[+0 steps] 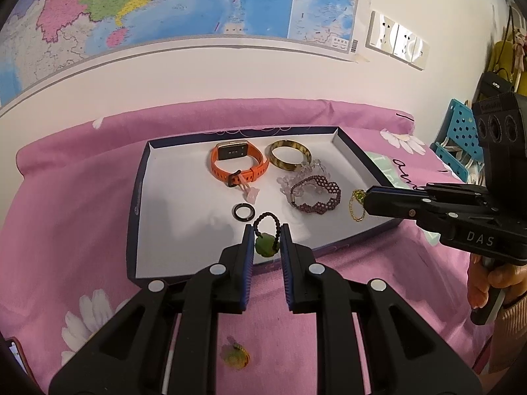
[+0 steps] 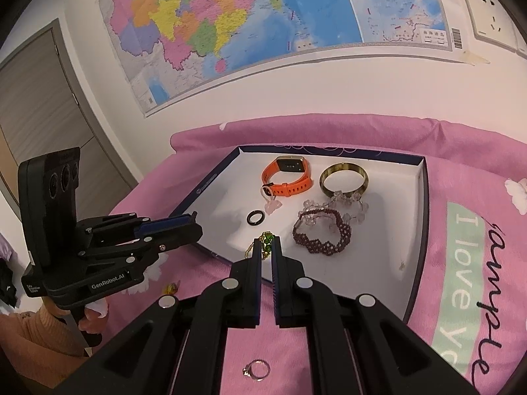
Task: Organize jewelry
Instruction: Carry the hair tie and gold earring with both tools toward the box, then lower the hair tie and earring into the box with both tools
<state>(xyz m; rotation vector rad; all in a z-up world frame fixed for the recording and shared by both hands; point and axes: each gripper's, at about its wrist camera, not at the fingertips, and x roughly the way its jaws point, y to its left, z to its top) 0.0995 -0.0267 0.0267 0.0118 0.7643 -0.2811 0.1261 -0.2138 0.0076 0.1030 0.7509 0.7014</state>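
A shallow white box lid point(image 1: 164, 197) point(image 2: 378, 263) lies on the pink bedspread. In it are an orange watch point(image 1: 238, 163) point(image 2: 288, 177), a tortoiseshell bangle point(image 1: 290, 154) point(image 2: 344, 179), a clear crystal bracelet point(image 1: 304, 176) point(image 2: 352, 202), a maroon beaded bracelet point(image 1: 316, 197) point(image 2: 322, 233) and a black ring point(image 1: 244, 212) point(image 2: 256, 217). My left gripper point(image 1: 266, 235) is shut on a black beaded bracelet with a green charm point(image 1: 266, 245), above the lid's near edge. My right gripper point(image 2: 266, 247) point(image 1: 362, 197) is shut on a gold chain with green stones point(image 2: 265, 242) point(image 1: 356, 204), over the lid.
A small yellow trinket point(image 1: 235, 355) point(image 2: 171, 288) lies on the bedspread below the left gripper. A silver ring point(image 2: 257, 370) lies on the bedspread below the right gripper. A wall map point(image 1: 148, 6) hangs behind the bed. A blue perforated basket point(image 1: 456, 135) stands at the right.
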